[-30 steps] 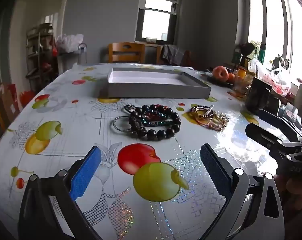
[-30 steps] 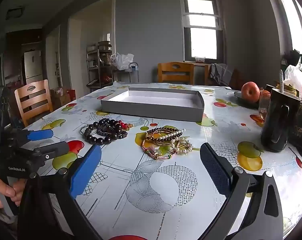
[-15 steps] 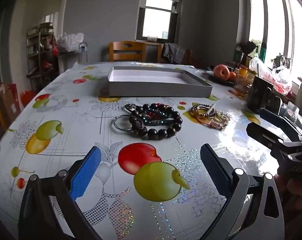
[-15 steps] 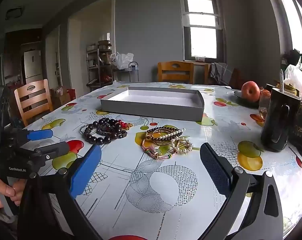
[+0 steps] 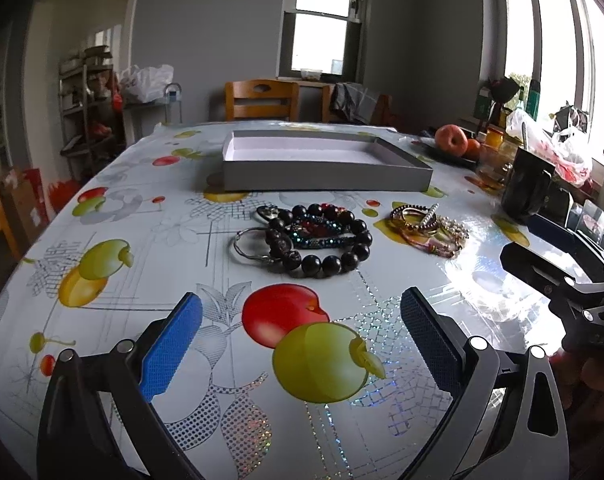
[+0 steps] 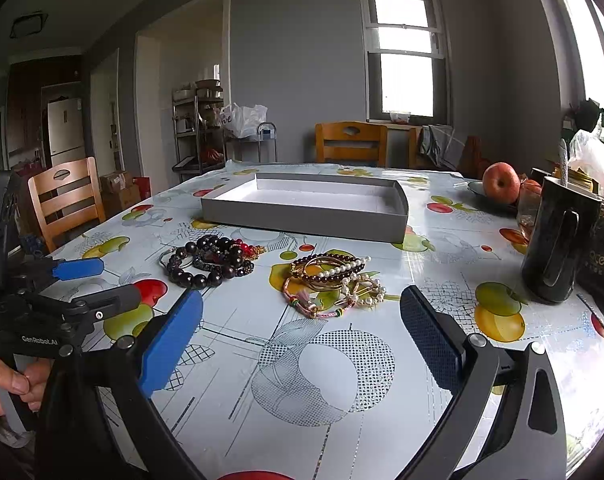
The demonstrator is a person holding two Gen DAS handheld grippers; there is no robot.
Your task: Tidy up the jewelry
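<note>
A pile of dark bead bracelets [image 5: 318, 240] with a silver ring lies mid-table; it also shows in the right wrist view [image 6: 210, 260]. A second pile of gold, pearl and pink bracelets [image 5: 426, 226] lies to its right, seen in the right wrist view too [image 6: 334, 282]. A shallow grey box [image 5: 322, 176], white inside and empty, stands behind both piles [image 6: 306, 216]. My left gripper [image 5: 302, 336] is open and empty, short of the dark beads. My right gripper [image 6: 302, 332] is open and empty, short of the gold pile.
The table wears a fruit-print cloth [image 5: 142, 240]. A black mug [image 6: 558, 244] stands at the right with an apple [image 6: 500, 182] on a plate behind it. Bags and jars crowd the right edge. Wooden chairs [image 6: 352, 142] stand around the table.
The left gripper has crept slightly forward toward the dark beads. The right gripper has barely moved. Both stay open.
</note>
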